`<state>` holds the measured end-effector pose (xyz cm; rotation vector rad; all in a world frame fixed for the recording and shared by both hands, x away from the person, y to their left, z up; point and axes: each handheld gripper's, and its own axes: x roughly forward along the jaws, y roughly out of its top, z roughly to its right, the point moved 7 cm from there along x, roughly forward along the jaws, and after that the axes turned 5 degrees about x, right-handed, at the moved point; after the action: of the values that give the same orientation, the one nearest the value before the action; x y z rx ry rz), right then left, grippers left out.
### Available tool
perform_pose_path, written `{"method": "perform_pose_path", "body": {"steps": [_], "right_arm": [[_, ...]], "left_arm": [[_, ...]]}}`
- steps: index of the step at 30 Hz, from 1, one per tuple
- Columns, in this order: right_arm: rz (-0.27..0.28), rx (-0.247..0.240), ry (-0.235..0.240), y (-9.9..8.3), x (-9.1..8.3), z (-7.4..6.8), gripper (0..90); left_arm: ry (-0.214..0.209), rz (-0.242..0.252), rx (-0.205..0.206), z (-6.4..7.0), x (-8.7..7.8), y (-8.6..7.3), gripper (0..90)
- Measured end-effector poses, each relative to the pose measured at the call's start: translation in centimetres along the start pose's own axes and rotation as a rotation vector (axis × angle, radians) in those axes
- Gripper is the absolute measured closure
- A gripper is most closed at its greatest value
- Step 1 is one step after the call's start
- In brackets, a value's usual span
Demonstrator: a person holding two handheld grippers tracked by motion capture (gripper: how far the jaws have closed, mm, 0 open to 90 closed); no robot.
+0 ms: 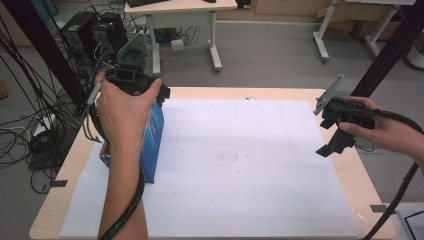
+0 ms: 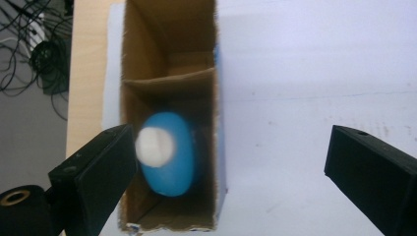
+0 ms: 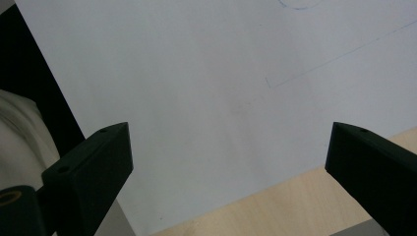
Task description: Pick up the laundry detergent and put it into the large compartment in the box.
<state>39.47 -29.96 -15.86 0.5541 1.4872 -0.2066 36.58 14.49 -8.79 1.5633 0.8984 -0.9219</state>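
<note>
A blue cardboard box (image 1: pixel 154 142) stands open-topped at the left of the white paper (image 1: pixel 240 170). In the left gripper view I look down into the box (image 2: pixel 147 69): a cardboard divider (image 2: pixel 169 81) splits it, and a blue rounded bottle (image 2: pixel 172 164) with a white cap (image 2: pixel 154 146) lies in the nearer compartment. My left gripper (image 2: pixel 228 147) hovers over the box, open wide, with its left jaw above the box's left wall and nothing held. A hand covers most of the left gripper (image 1: pixel 134 82). My right gripper (image 1: pixel 327 131) hangs open over the paper's right edge, empty (image 3: pixel 228 142).
The wooden table (image 1: pixel 357 175) shows bare strips at its right and left sides. Behind it stand a white desk (image 1: pixel 185 7), computer towers (image 1: pixel 92 30) with tangled cables on the floor at the left, and a black slanted post (image 1: pixel 387 52) at the right.
</note>
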Motion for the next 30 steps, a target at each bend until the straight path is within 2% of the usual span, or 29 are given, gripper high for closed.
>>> {"method": "perform_pose_path", "body": {"steps": [3,6,9,13,23,30], "right_arm": [[0.003,-0.001,-0.001,-0.1,-0.1,-0.1,4.0],[0.003,0.001,-0.003,-0.1,-0.3,-0.1,4.0],[0.006,-0.001,-0.008,-0.2,-0.6,-0.1,4.0],[0.013,0.0,-0.006,-0.2,-0.6,-0.1,4.0],[0.009,0.003,-0.004,-0.2,-0.3,0.2,4.0],[0.008,0.007,-0.003,-0.1,-0.2,0.4,3.9]], "left_arm": [[-0.016,0.004,0.016,0.6,-0.1,0.1,5.8],[-0.022,0.007,0.039,1.8,-0.1,0.3,5.5],[-0.029,0.003,0.05,2.3,0.1,0.5,5.2],[-0.052,-0.005,0.095,3.3,0.3,0.8,5.1],[-0.064,-0.019,0.133,4.5,1.2,1.5,4.7],[-0.076,-0.028,0.138,4.6,1.8,1.6,4.7]]}}
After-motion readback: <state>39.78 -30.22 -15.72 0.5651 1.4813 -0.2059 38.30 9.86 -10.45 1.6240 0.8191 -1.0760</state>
